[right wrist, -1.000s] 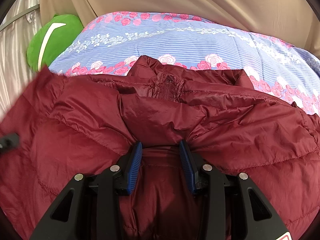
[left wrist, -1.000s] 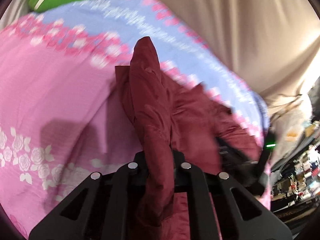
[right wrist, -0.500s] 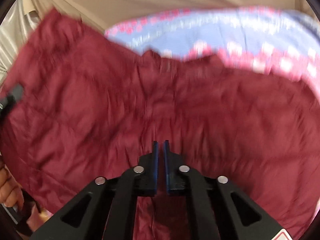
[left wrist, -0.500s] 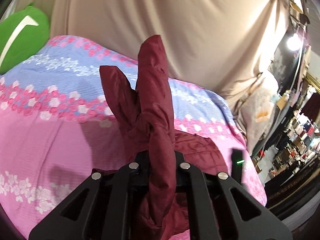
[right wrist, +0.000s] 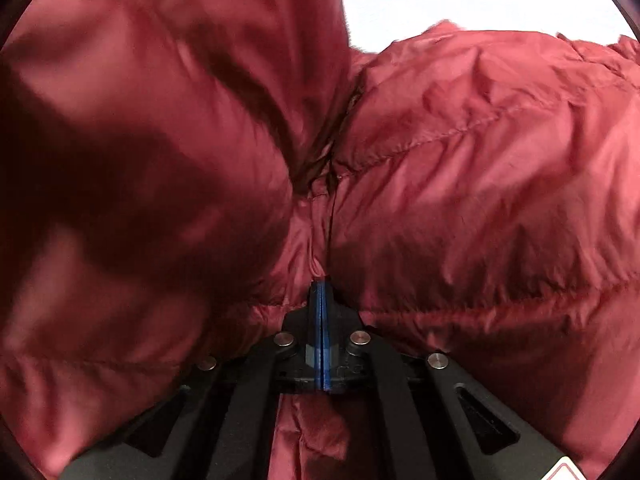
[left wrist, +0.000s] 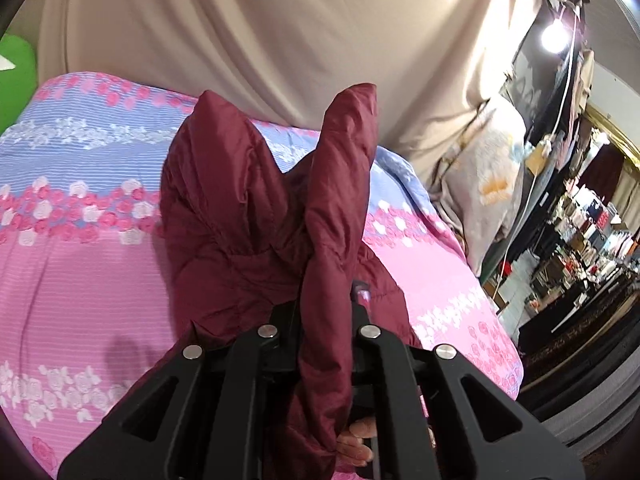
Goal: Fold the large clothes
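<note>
A dark red puffer jacket (left wrist: 240,216) is held up over a bed with a pink and blue flowered cover (left wrist: 72,240). My left gripper (left wrist: 325,312) is shut on a thick fold of the jacket that sticks up between its fingers. In the right wrist view the jacket (right wrist: 460,168) fills almost the whole frame, close to the lens. My right gripper (right wrist: 322,292) is shut on the jacket's fabric, its blue pads pressed together. A fingertip of the person's hand (left wrist: 356,440) shows under the left gripper.
A beige curtain (left wrist: 280,32) hangs behind the bed. A green cushion (left wrist: 16,76) lies at the bed's far left. A pale pillow (left wrist: 488,184) leans at the bed's right edge, with cluttered shelves (left wrist: 580,240) and a bright lamp (left wrist: 554,34) beyond.
My right gripper closed on the jacket and lifted it, so fabric now fills its view. My left gripper rose with its fold, tilting from the bed towards the curtain.
</note>
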Demonstrator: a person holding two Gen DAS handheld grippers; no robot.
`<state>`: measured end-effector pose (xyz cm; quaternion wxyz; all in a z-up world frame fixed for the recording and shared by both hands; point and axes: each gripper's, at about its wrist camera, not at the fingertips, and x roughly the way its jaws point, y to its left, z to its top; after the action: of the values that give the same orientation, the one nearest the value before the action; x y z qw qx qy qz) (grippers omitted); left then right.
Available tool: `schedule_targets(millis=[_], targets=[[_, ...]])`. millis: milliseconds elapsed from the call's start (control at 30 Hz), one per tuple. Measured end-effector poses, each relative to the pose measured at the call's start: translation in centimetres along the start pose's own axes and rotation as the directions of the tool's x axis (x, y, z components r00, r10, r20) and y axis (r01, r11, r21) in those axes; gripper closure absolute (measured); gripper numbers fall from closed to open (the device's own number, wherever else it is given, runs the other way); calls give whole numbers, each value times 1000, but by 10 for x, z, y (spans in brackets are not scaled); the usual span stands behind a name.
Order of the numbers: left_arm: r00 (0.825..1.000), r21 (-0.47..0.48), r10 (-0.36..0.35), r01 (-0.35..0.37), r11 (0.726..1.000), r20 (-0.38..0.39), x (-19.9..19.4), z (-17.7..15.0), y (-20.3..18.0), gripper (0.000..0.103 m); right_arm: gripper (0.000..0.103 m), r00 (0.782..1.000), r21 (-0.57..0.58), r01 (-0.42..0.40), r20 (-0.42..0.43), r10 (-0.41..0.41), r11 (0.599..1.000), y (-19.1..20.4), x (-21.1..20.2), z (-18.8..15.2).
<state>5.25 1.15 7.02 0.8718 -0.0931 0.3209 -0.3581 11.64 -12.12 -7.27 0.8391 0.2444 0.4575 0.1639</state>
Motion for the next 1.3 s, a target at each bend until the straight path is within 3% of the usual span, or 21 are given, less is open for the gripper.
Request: schedule_targets(millis=[100, 200, 233, 267, 367, 567, 767, 833, 867, 900, 933, 967, 1000, 1100, 1200, 1300], targets=[[1000, 21, 7, -7, 1000, -17, 8, -3, -12, 95, 101, 996, 10, 1, 88, -2, 1000, -7, -46, -4], [999, 47, 3, -1, 999, -37, 18, -5, -22, 95, 100, 969, 49, 114, 216, -122, 992, -29, -109, -23], [999, 49, 2, 0, 999, -41, 21, -5, -25, 95, 94, 954, 100, 149, 247, -169, 984, -46, -127, -30], [999, 52, -2, 4, 999, -45, 24, -5, -26, 95, 93, 946, 157, 154, 260, -191, 976, -65, -140, -36], [998, 51, -16, 20, 998, -63, 35, -6, -33, 95, 99, 955, 210, 144, 227, -192, 967, -94, -135, -37], [993, 118, -14, 28, 993, -113, 67, -9, -65, 95, 101, 980, 178, 86, 163, -116, 980, -94, -90, -26], [973, 189, 4, 41, 981, -232, 137, -21, -103, 92, 99, 974, 228, 41, 209, -90, 973, -103, -116, -28], [957, 192, 6, 52, 980, -291, 164, -32, -108, 85, 98, 964, 252, 21, 250, -87, 967, -106, -138, -42], [950, 192, -5, 69, 979, -314, 177, -38, -109, 72, 98, 959, 259, 20, 269, -92, 966, -108, -149, -48], [945, 190, -29, 95, 977, -326, 188, -43, -111, 51, 97, 953, 267, 27, 284, -106, 963, -109, -158, -52], [945, 188, -49, 115, 975, -324, 192, -46, -112, 40, 95, 946, 276, 41, 298, -126, 960, -109, -167, -56], [947, 187, -71, 135, 973, -313, 195, -49, -115, 21, 93, 941, 283, 49, 309, -140, 958, -109, -175, -62], [949, 204, -80, 147, 968, -304, 196, -52, -119, 14, 90, 938, 287, 55, 315, -148, 956, -108, -181, -68], [963, 290, -33, 113, 950, -267, 184, -56, -136, 14, 78, 916, 291, 132, 328, -229, 947, -107, -192, -75], [970, 238, -115, 165, 957, -212, 142, -40, -134, 14, 75, 887, 277, 194, 360, -289, 941, -108, -207, -86], [975, 168, -201, 215, 962, -97, 79, -19, -112, 7, 62, 864, 231, 187, 423, -271, 955, -105, -238, -94]])
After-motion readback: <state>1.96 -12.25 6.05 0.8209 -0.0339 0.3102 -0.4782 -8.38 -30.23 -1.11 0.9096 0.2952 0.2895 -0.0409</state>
